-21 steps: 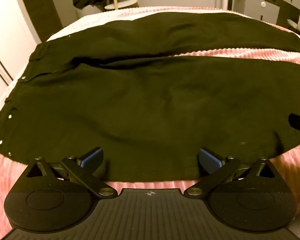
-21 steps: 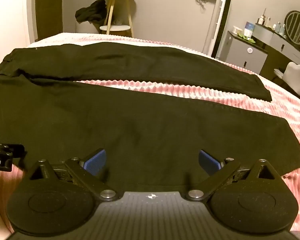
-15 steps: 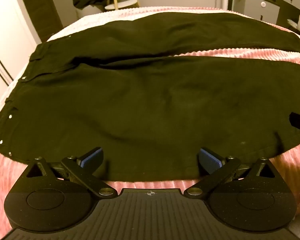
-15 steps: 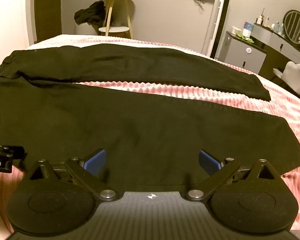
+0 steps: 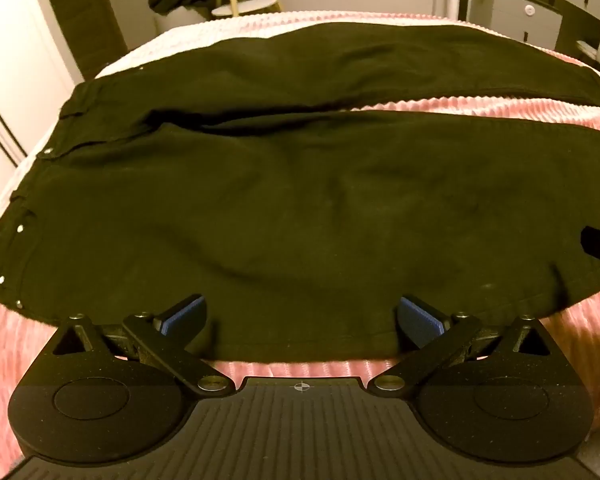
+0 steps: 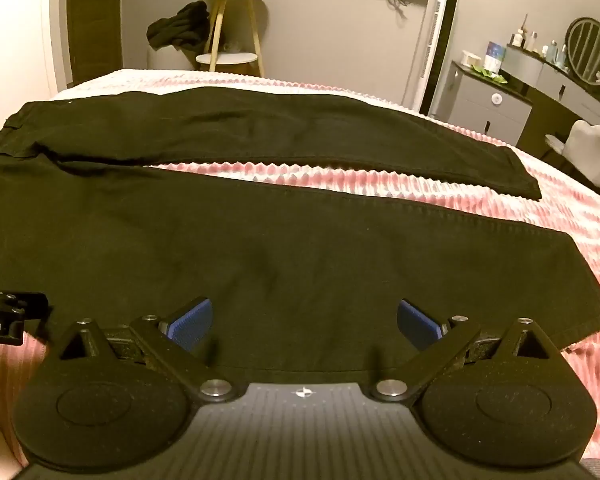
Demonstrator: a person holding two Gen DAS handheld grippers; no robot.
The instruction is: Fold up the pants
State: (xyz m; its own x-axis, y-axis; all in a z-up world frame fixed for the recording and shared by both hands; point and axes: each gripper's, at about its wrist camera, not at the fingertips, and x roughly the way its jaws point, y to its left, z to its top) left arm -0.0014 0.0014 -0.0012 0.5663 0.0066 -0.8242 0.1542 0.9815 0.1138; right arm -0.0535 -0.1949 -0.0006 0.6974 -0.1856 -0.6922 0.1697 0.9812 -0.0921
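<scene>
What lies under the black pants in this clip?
The black pants lie flat on a pink ribbed bedspread, which shows between the legs and around the edges. Anything beneath the fabric itself is covered.

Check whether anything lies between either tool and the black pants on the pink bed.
Nothing visible does. The left tool and right tool stand open right over the near edge of the black pants.

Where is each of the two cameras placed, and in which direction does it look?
Left wrist: on the left gripper, angled down at the pants waistband end; open jaws show.
Right wrist: on the right gripper, angled down at the leg ends; open jaws show.
Shared: the pants, the pink bedspread, each other's gripper at the frame edge.
</scene>
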